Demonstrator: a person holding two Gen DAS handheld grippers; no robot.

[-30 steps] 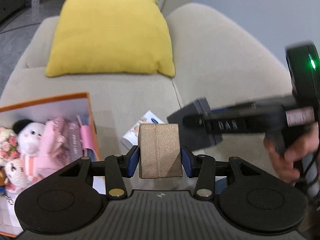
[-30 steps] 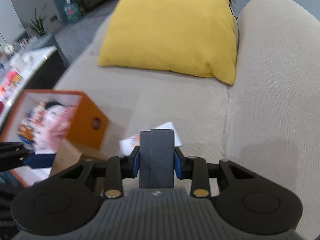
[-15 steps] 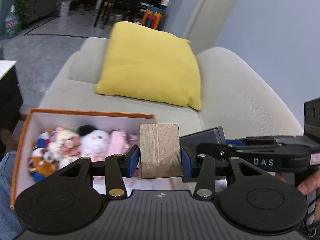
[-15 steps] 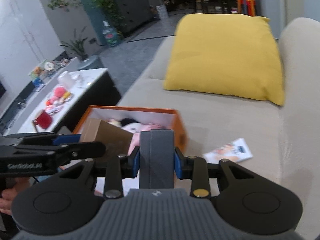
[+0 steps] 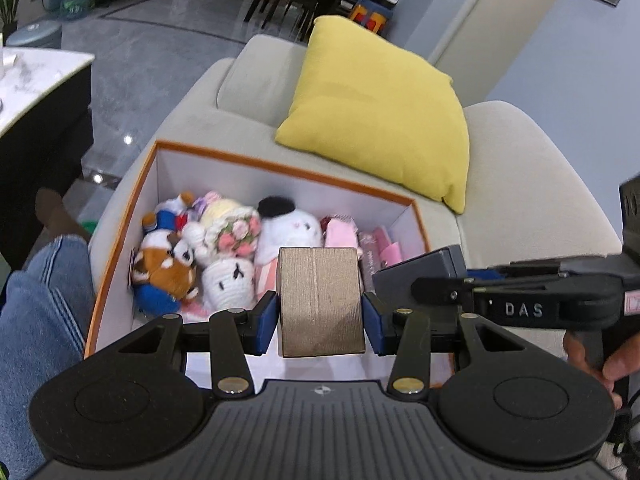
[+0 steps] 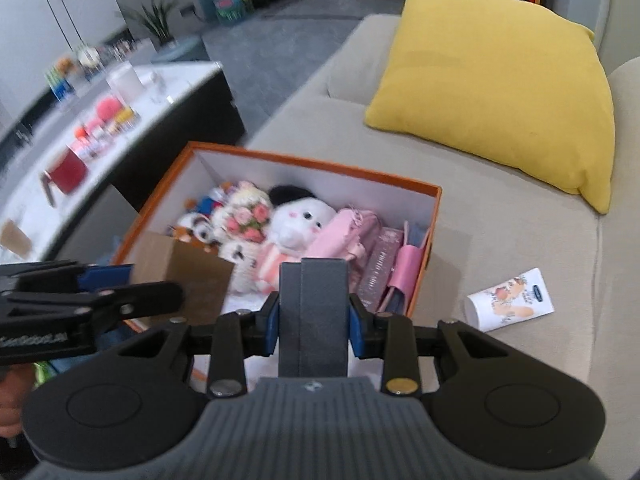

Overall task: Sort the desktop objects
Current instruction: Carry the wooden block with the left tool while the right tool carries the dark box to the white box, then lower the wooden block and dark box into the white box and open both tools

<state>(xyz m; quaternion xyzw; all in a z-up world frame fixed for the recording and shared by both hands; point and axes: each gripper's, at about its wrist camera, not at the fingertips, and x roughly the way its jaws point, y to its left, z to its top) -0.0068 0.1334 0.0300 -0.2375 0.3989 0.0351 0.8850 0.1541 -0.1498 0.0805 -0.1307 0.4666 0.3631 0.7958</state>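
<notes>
Tongs status: left tongs (image 5: 320, 312) are clamping a brown cardboard block (image 5: 320, 300) between the blue pads (image 5: 267, 322), block sitting upright and square in the grip. Right tongs (image 6: 313, 316) are pinching a dark grey box (image 6: 313, 312) the same way, its long faces against the pads. Both loads are hanging over the near edge of the orange storage box (image 5: 120, 236), side by side: in the left view the grey box is showing just right of the cardboard block, and in the right view the cardboard block is sitting at lower left, in front of the orange wall.

Storage box is resting on the beige sofa (image 6: 500, 232), white inside and already crowded. Contents along the far side: brown-and-white plush (image 5: 168, 268), crocheted flower bouquet (image 5: 236, 236), white plush with black cap (image 6: 298, 216), pink pouch (image 6: 340, 236), flat pink packages standing against the right wall. Near strip of the box floor is showing white.

Outside the box, a white tube with peach print (image 6: 510, 298) is lying on the seat cushion, to the right and apart from it. Further back a yellow cushion (image 6: 496, 84) is leaning on the sofa back. Far left, a bench (image 6: 80, 128) is carrying a red mug and small bottles, too blurred to read.
</notes>
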